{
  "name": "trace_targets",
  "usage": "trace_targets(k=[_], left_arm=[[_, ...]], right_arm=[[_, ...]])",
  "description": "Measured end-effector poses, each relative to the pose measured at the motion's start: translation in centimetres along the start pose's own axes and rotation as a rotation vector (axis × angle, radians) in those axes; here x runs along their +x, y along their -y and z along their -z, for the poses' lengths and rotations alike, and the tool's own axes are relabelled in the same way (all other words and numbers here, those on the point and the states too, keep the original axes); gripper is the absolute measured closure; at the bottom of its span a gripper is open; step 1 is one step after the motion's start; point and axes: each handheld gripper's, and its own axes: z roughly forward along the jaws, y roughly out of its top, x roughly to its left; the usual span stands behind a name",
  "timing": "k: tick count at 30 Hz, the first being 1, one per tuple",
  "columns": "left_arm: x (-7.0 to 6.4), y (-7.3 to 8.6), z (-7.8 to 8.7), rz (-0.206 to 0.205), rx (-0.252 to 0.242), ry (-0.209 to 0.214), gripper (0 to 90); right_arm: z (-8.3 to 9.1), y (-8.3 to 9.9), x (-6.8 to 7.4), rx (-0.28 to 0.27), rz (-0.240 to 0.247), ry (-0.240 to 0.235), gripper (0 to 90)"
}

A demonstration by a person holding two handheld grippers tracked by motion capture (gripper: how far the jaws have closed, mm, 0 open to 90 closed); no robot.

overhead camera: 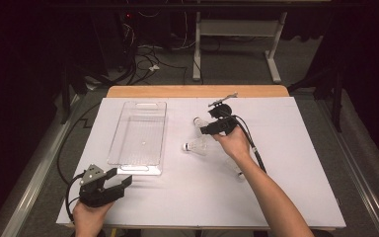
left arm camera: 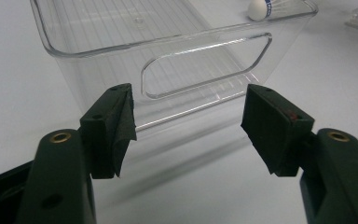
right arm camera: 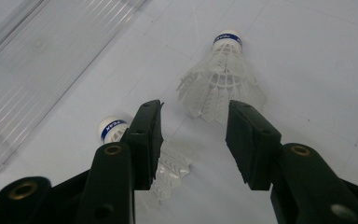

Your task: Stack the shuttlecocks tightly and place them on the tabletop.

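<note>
Right gripper view shows the right gripper (right arm camera: pixel 193 140) released above a shuttlecock (right arm camera: pixel 221 81) just right of the clear tray (right arm camera: pixel 37 60); featherlight and crushable, it seems best pinched gently at its cork.

Dark room, cable-strewn grey floor (overhead camera: pixel 237 64)

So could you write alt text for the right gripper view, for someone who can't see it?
An open black claw points down at a white table, its jaws apart just short of the feathers of a white shuttlecock with a blue-banded cork. A second shuttlecock lies partly behind one jaw, and a clear plastic bin sits beside them.
</note>
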Motion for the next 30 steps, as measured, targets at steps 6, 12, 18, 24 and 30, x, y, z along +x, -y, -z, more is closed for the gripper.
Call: trace_targets(k=[6, 12, 18, 24, 30], left_arm=[[0.0, 0.0, 0.0, 0.002, -0.004, 0.002, 35.1], [0.0, 0.0, 0.0, 0.001, -0.006, 0.003, 35.1], [0.0, 0.0, 0.0, -0.001, -0.006, 0.004, 35.1], [0.0, 0.0, 0.1, -0.001, -0.008, 0.005, 35.2], [0.0, 0.0, 0.0, -0.003, -0.006, 0.005, 35.1]], right_arm=[[-0.7, -0.5, 0.3, -0.004, 0.001, 0.003, 57.1], [-1.4, -0.9, 0.3, 0.015, -0.004, 0.011, 57.9], [-2.0, -1.3, 0.4, 0.031, -0.014, 0.014, 58.8], [-2.8, -1.6, 0.3, 0.043, -0.029, 0.014, 59.8], [-3.3, -1.7, 0.0, 0.042, -0.051, 0.015, 60.9]])
